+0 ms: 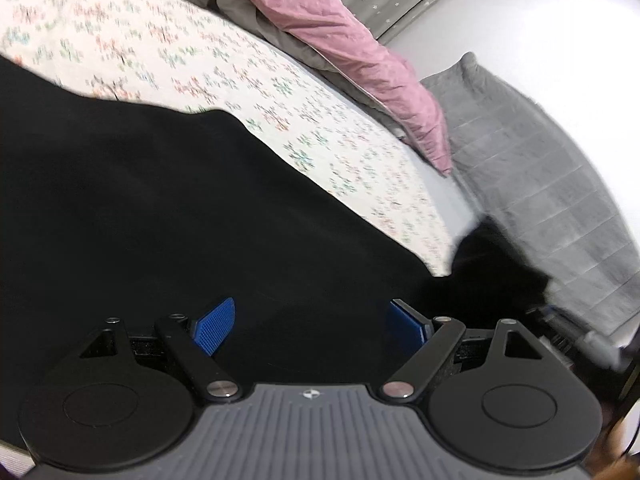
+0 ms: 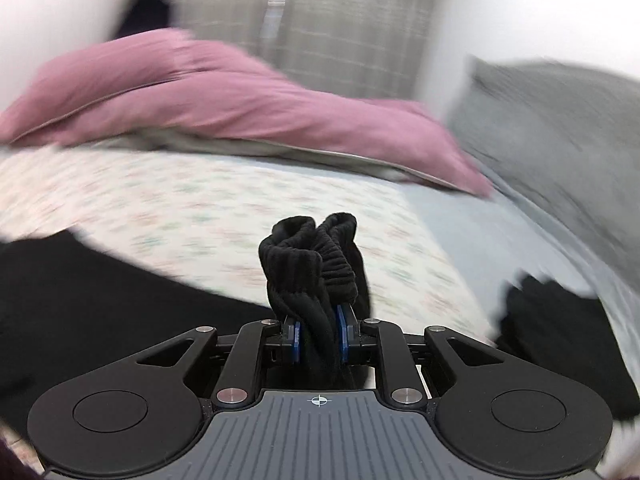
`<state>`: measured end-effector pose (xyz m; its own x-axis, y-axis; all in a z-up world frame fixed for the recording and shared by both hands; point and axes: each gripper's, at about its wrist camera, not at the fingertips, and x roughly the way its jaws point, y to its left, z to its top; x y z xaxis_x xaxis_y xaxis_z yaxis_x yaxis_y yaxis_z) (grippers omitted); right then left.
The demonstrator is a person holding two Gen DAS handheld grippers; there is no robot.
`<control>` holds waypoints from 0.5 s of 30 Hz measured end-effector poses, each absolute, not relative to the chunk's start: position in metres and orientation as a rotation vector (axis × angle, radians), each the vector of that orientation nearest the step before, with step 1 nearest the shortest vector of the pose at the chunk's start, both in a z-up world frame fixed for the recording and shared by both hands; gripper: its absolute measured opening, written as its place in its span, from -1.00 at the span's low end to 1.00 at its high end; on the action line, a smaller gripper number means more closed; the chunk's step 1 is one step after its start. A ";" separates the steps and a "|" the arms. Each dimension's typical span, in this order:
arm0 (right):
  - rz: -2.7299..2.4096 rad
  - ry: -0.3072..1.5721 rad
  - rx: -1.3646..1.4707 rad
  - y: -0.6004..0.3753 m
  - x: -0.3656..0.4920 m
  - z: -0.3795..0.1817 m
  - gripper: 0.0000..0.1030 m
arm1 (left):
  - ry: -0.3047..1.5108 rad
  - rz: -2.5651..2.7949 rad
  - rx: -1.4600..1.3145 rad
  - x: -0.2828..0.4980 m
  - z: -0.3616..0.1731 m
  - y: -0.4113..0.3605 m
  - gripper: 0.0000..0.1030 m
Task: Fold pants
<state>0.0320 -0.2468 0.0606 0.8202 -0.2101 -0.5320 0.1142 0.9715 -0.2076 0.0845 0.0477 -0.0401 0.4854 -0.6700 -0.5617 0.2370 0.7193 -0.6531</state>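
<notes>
The black pants (image 1: 168,216) lie spread across the bed's flower-printed sheet (image 1: 224,68), running toward the bed's edge, where a blurred dark end of them (image 1: 496,264) lifts off the sheet. The right tongs (image 2: 319,334) are clenched on a bunched, ribbed band of the pants (image 2: 310,258), which stands up in a knot between the blue pads (image 2: 341,332); more black cloth lies flat at the left and a dark lump (image 2: 560,332) sits at the right, too blurred to tell what part it is. The left tongs (image 1: 312,326) hover over the flat cloth with their blue pads (image 1: 214,326) wide apart, released and grasping nothing. Beyond the pants a pink duvet (image 1: 344,36) is heaped along the far side of the bed over a grey layer, and a grey quilted pillow (image 1: 532,184) leans by the white wall. Grey checked curtains (image 2: 340,20) hang behind. The right view is smeared by motion, so the sheet's print is barely legible there. No writing can be read; only a small round mark (image 1: 308,393) sits on the tongs' ridged body
</notes>
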 end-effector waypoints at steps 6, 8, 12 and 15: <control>0.040 0.644 -0.291 -0.165 0.035 0.029 -0.65 | 0.956 -0.669 -0.682 0.086 -0.052 0.045 1.00; 0.083 0.673 -0.295 -0.150 0.036 0.017 -0.65 | 0.971 -0.692 -0.728 0.086 -0.055 0.044 1.00; 0.091 0.694 -0.335 -0.133 0.030 -0.003 -0.57 | 1.020 -0.712 -0.803 0.089 -0.061 0.041 1.00; 0.121 0.711 -0.335 -0.133 0.020 -0.005 -0.48 | 1.055 -0.725 -0.833 0.091 -0.065 0.038 0.99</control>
<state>0.0205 -0.1326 -0.0054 0.7531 -0.0043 -0.6578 -0.2220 0.9397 -0.2603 0.0914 0.0385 -0.0653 0.3283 -0.8346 -0.4424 0.1143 0.5000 -0.8584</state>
